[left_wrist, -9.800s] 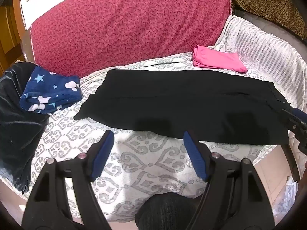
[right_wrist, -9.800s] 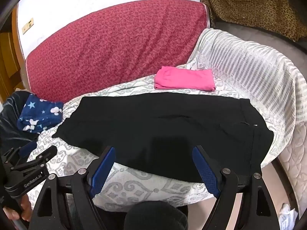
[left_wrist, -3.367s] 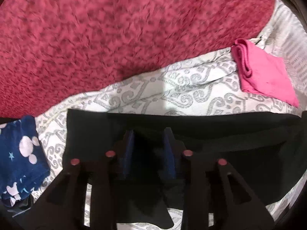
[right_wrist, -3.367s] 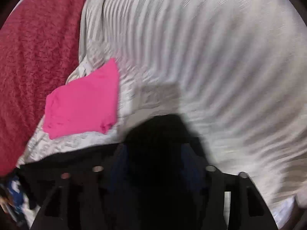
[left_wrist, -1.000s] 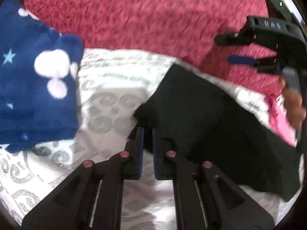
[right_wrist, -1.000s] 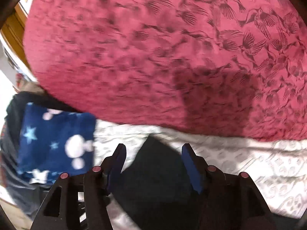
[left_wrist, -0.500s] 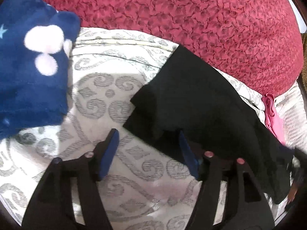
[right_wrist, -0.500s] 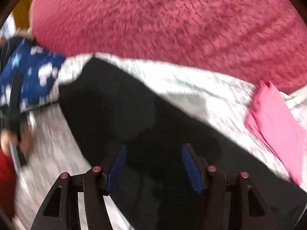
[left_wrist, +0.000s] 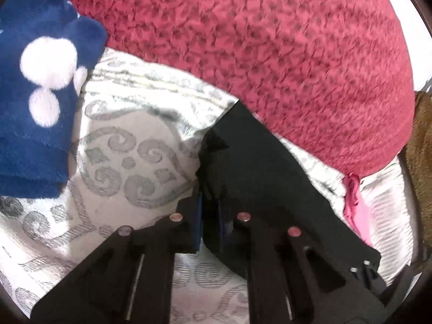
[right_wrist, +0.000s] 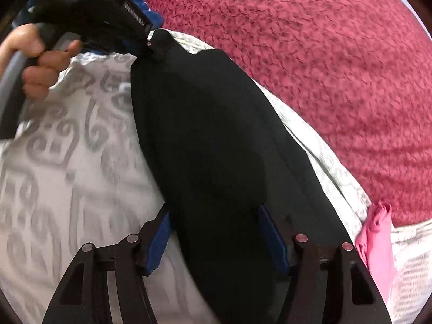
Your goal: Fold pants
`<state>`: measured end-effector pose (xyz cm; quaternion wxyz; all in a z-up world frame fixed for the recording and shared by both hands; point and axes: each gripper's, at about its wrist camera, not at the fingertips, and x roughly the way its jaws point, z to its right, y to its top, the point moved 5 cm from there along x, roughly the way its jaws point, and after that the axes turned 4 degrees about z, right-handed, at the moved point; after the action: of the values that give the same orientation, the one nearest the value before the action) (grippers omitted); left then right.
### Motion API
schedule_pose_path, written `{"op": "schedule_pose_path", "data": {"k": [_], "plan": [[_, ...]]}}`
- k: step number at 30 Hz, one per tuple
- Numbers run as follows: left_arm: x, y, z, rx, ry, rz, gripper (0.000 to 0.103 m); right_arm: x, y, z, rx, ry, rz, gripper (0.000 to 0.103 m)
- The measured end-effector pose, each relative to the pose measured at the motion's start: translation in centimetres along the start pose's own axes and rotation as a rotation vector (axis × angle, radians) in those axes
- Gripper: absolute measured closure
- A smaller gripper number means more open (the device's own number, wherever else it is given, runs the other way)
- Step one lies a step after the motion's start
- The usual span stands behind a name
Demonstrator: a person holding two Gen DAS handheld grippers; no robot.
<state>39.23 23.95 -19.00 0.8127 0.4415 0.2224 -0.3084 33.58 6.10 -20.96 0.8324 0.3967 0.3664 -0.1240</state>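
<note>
The black pants (left_wrist: pixel 264 167) lie in a long strip on the patterned white bedspread (left_wrist: pixel 129 145). My left gripper (left_wrist: pixel 210 205) is shut on the pants' near-left corner edge. In the right wrist view the pants (right_wrist: pixel 216 140) run from the far left towards me, and the left gripper (right_wrist: pixel 147 41) pinches their far end. My right gripper (right_wrist: pixel 216 229) is open, its blue pads either side of the pants' near part, not closed on the cloth.
A red patterned cushion (left_wrist: pixel 256 40) fills the back. A blue fleece with white spots (left_wrist: pixel 40 86) lies at left. A folded pink garment (left_wrist: pixel 353 210) lies at right, also seen in the right wrist view (right_wrist: pixel 378 245).
My left gripper, open half a second ago, has closed on the pants' corner. My right gripper stays open and has shifted along the pants.
</note>
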Motion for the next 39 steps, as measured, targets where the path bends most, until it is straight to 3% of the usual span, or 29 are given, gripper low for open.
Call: {"op": "schedule_pose_path", "data": {"k": [1, 2, 3, 6, 11, 16, 21, 23, 25, 27, 28, 30, 33, 37, 39], "plan": [[-0.3, 0.2, 0.1, 0.003, -0.005, 0.009, 0.092, 0.5, 0.6, -0.2, -0.001, -0.003, 0.008, 0.047], [-0.6, 0.3, 0.2, 0.005, -0.012, 0.015, 0.092, 1.0, 1.1, -0.3, 0.007, 0.0, 0.017, 0.09], [-0.9, 0.4, 0.4, 0.008, -0.015, 0.021, 0.092, 1.4, 1.5, -0.2, 0.039, 0.007, 0.002, 0.1], [-2.2, 0.6, 0.4, 0.02, -0.004, 0.037, 0.092, -0.3, 2.3, 1.0, 0.159, 0.063, 0.023, 0.1], [-9.1, -0.3, 0.5, 0.018, -0.03, 0.057, 0.092, -7.3, 2.9, -0.1, 0.075, 0.101, 0.088, 0.1], [-18.9, -5.4, -2.1, -0.013, 0.04, 0.076, 0.092, -13.4, 1.3, -4.6, 0.064, 0.28, 0.097, 0.1], [-25.4, -11.7, -7.0, -0.078, 0.15, 0.059, 0.092, -17.1, -2.0, -12.6, 0.021, 0.46, 0.065, 0.097], [-26.1, -14.0, -8.9, -0.085, 0.216, 0.043, 0.088, -17.3, -3.1, -15.1, -0.016, 0.471, 0.045, 0.091], [-26.8, -15.6, -11.4, -0.084, 0.393, 0.04, 0.085, -17.0, -4.2, -16.6, -0.064, 0.43, -0.012, 0.087], [-28.1, -16.5, -13.4, -0.08, 0.526, 0.048, 0.085, -18.1, -5.1, -15.5, 0.017, 0.455, -0.032, 0.08], [-28.9, -16.7, -13.9, -0.1, 0.518, 0.061, 0.085, -18.9, -5.3, -14.3, 0.068, 0.474, -0.024, 0.075], [-30.4, -16.9, -14.6, -0.153, 0.48, 0.079, 0.084, -20.3, -6.3, -10.6, 0.195, 0.458, -0.009, 0.041], [-31.3, -16.6, -13.9, -0.157, 0.458, 0.093, 0.084, -21.8, -8.8, -4.6, 0.37, 0.345, 0.001, 0.037], [-31.2, -16.6, -9.7, -0.099, 0.373, 0.106, 0.072, -23.0, -15.8, 4.7, 0.627, 0.1, -0.095, 0.037], [-30.5, -16.8, -6.8, -0.037, 0.33, 0.088, 0.069, -24.5, -21.3, 9.9, 0.835, 0.012, -0.141, 0.037]]}}
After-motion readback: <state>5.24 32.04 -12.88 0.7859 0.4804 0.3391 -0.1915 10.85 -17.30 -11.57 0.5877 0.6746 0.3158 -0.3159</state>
